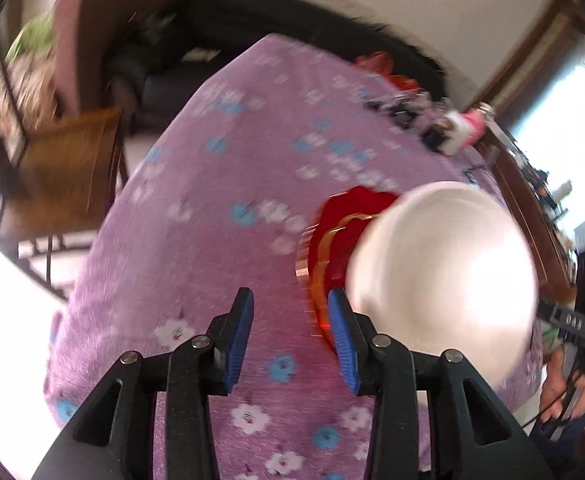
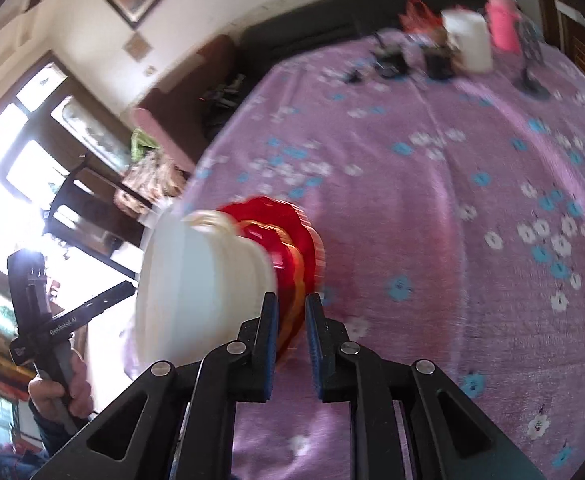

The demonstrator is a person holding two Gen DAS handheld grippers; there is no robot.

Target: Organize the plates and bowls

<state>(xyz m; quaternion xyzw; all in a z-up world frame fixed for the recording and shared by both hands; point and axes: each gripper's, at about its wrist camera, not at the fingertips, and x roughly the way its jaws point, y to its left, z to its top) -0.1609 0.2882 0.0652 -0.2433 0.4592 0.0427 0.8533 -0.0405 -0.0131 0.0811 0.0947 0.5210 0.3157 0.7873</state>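
Note:
A stack of red plates (image 2: 292,240) with gold rims carries white bowls (image 2: 196,276) on top, over the purple flowered tablecloth (image 2: 432,208). My right gripper (image 2: 291,300) is shut on the edge of the red plate stack. In the left wrist view the same stack shows as red plates (image 1: 332,240) under a white bowl (image 1: 444,280). My left gripper (image 1: 290,300) is open and empty, its right fingertip (image 1: 336,304) close beside the plates' rim. Both views are blurred by motion.
At the table's far end stand a white mug (image 2: 470,42), a pink bottle (image 2: 502,26), a red bag (image 2: 418,14) and dark clutter (image 2: 412,62). A wooden chair (image 1: 68,160) stands left of the table. A dark sofa (image 1: 252,16) lies behind.

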